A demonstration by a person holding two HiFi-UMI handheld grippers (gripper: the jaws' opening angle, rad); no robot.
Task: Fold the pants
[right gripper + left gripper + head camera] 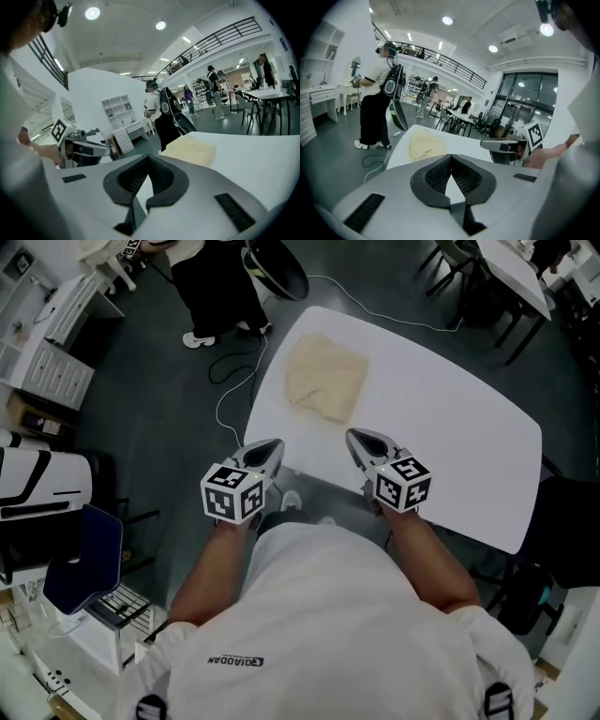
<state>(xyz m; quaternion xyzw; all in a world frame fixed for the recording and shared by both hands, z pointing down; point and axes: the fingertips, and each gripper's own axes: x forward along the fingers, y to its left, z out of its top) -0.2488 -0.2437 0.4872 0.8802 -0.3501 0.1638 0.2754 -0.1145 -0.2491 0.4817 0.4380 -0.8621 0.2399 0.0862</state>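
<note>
The cream pants [325,378] lie folded into a small rectangle on the far left part of the white table [441,427]. Both grippers hover over the table's near edge, well short of the pants and touching nothing. My left gripper [269,450] is shut and empty, its tips meeting in the left gripper view [451,158], with the pants [424,144] ahead of it. My right gripper [359,439] is shut and empty too [148,161]; the pants [191,150] lie ahead on its right. Each gripper view shows the other gripper beside it: the right one [505,145], the left one [87,149].
A person in black [217,282] stands past the table's far left corner, with a white cable [230,399] running over the floor there. White drawers [52,371] and a dark chair [89,559] are at the left. More tables and chairs [506,277] stand at the back right.
</note>
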